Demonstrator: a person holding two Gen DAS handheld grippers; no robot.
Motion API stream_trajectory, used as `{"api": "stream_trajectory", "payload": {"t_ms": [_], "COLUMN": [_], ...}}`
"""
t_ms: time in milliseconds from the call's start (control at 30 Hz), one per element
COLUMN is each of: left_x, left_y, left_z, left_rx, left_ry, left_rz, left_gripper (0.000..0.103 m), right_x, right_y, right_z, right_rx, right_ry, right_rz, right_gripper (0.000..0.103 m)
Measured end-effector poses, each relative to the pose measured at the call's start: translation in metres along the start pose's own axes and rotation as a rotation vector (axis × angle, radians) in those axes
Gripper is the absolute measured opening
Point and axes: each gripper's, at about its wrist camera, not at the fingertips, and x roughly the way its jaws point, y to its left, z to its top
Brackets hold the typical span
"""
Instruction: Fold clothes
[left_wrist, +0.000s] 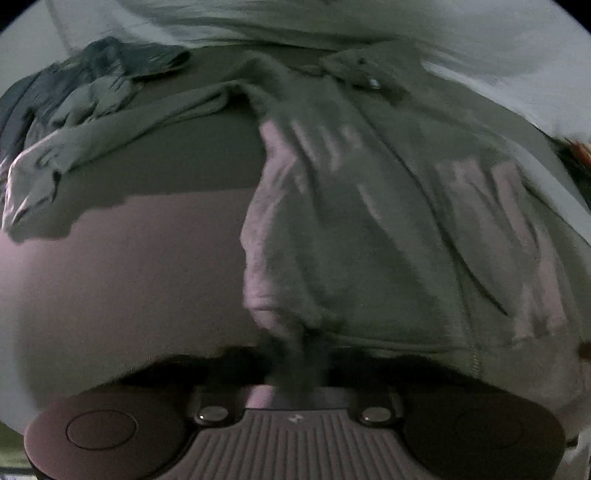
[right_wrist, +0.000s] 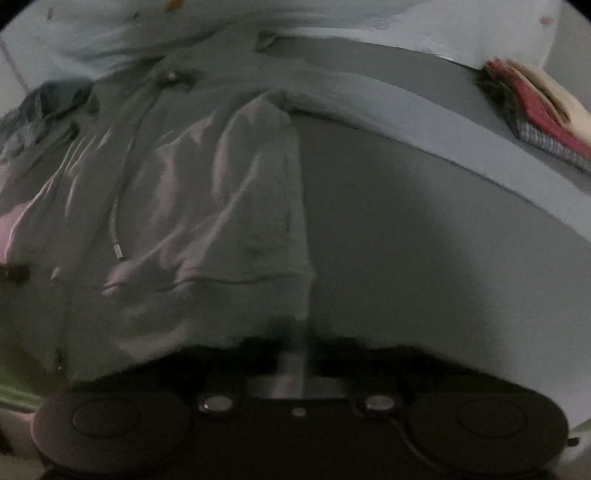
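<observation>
A grey hoodie (left_wrist: 369, 229) lies spread on a flat grey surface (left_wrist: 129, 280), with one sleeve (left_wrist: 110, 129) stretched off to the left. My left gripper (left_wrist: 295, 365) is shut on the bunched lower left corner of its hem. In the right wrist view the hoodie (right_wrist: 192, 192) fills the left half, and a white drawstring (right_wrist: 116, 236) lies on its front. My right gripper (right_wrist: 295, 356) is shut on the hem's lower right corner. Both views are dark and blurred, and the fingertips are half hidden by cloth.
Crumpled dark clothes (left_wrist: 96, 74) lie at the far left beyond the sleeve. A folded stack of red, cream and striped cloth (right_wrist: 539, 107) sits at the far right. Pale bedding (left_wrist: 461, 48) runs along the back. Bare surface (right_wrist: 443, 251) lies right of the hoodie.
</observation>
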Motion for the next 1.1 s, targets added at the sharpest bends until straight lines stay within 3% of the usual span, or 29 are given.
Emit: {"api": "stream_trajectory", "payload": {"t_ms": [133, 200, 267, 333, 367, 433, 467, 500, 567, 633, 800, 900, 967, 1100], "left_x": [-0.037, -0.029, -0.005, 0.008, 0.007, -0.002, -0.005, -0.007, -0.006, 0.0, 0.02, 0.025, 0.028, 0.05], "left_y": [0.024, 0.039, 0.055, 0.069, 0.073, 0.079, 0.081, 0.081, 0.081, 0.077, 0.066, 0.062, 0.063, 0.065], "left_z": [0.012, 0.011, 0.005, 0.007, 0.011, 0.021, 0.027, 0.035, 0.052, 0.072, 0.143, 0.186, 0.205, 0.235], "left_rx": [-0.121, -0.186, -0.236, -0.272, -0.27, -0.238, -0.213, -0.18, -0.134, -0.111, -0.156, -0.226, -0.255, -0.238], "left_ry": [0.051, 0.138, 0.226, 0.283, 0.277, 0.214, 0.184, 0.153, 0.095, 0.049, -0.04, -0.095, -0.147, -0.152], "left_rz": [-0.072, -0.086, -0.061, -0.062, -0.065, -0.061, -0.053, -0.041, -0.029, -0.025, 0.026, 0.04, 0.019, 0.015], "left_gripper": [0.009, 0.015, 0.017, 0.024, 0.025, 0.031, 0.039, 0.046, 0.048, 0.048, 0.056, 0.062, 0.078, 0.078], "right_x": [-0.054, -0.067, -0.053, -0.027, -0.025, -0.035, -0.039, -0.044, -0.04, -0.026, 0.011, 0.043, 0.07, 0.132], "right_y": [-0.003, -0.005, 0.004, 0.013, 0.012, 0.002, -0.001, -0.005, -0.008, -0.006, 0.022, 0.049, 0.074, 0.141], "right_z": [0.013, 0.011, 0.002, -0.01, -0.012, -0.011, -0.007, -0.004, 0.014, 0.043, 0.144, 0.212, 0.256, 0.313], "right_rx": [0.09, 0.109, 0.058, 0.021, 0.036, 0.149, 0.188, 0.227, 0.239, 0.196, -0.001, -0.104, -0.18, -0.349], "right_ry": [-0.071, -0.053, 0.01, 0.112, 0.127, 0.072, 0.038, 0.003, -0.03, -0.05, -0.181, -0.274, -0.326, -0.407], "right_rz": [-0.015, -0.032, -0.077, -0.238, -0.266, -0.243, -0.232, -0.221, -0.211, -0.205, -0.182, -0.148, -0.119, -0.139], "right_gripper": [0.001, 0.001, 0.001, 0.006, 0.011, 0.034, 0.051, 0.052, 0.052, 0.055, 0.085, 0.089, 0.089, 0.09]}}
